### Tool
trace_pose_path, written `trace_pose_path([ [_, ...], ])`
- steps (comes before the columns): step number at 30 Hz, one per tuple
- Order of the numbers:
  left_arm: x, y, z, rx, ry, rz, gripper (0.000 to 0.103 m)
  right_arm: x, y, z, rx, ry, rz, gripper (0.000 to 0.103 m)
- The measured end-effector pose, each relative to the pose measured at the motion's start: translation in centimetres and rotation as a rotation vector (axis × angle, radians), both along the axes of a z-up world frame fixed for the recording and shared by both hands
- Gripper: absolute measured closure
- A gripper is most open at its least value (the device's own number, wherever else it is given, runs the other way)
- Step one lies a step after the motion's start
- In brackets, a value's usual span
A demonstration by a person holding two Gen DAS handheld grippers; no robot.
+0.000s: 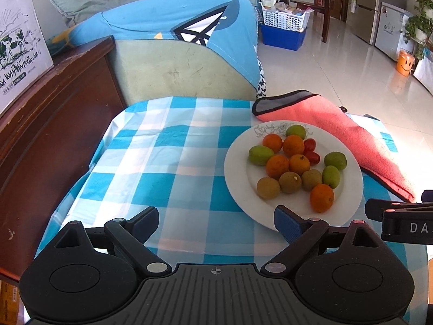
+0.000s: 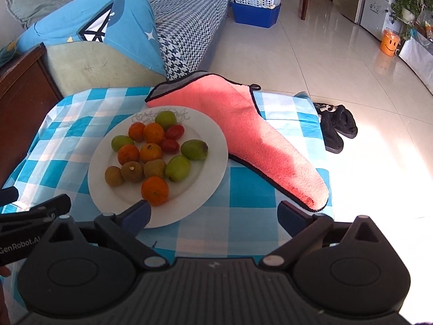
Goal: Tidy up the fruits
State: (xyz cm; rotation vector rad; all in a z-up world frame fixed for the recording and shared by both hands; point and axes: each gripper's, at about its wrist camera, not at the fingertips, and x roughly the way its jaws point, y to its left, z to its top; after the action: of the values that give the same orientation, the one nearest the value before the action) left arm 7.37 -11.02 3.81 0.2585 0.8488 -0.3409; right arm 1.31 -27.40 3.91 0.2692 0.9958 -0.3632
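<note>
A white plate [image 1: 240, 187] [image 2: 211, 162] sits on the blue checked tablecloth [image 1: 167, 162] [image 2: 243, 189]. It holds several small oranges [image 1: 321, 197] [image 2: 154, 190], green fruits [image 1: 330, 176] [image 2: 177, 168], three brown round fruits [image 1: 289, 182] [image 2: 131, 171] and two red tomatoes [image 1: 311, 156] [image 2: 169, 145]. My left gripper [image 1: 216, 220] is open and empty, above the cloth at the plate's near left edge. My right gripper [image 2: 215, 215] is open and empty, at the plate's near right edge. Each gripper shows at the edge of the other's view.
A folded pink towel [image 1: 351, 138] [image 2: 259, 135] lies right of the plate, touching its far rim. A dark wooden cabinet [image 1: 54, 135] stands left of the table, a sofa [image 1: 176, 54] behind. Black slippers [image 2: 335, 127] lie on the tiled floor to the right.
</note>
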Motion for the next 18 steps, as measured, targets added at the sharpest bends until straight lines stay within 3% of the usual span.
trace_pose_path([
  [18,0.9,-0.6,-0.8,-0.002,0.046,0.003,0.010,0.6,1.0,-1.2,-0.028,0.071,0.023,0.002],
])
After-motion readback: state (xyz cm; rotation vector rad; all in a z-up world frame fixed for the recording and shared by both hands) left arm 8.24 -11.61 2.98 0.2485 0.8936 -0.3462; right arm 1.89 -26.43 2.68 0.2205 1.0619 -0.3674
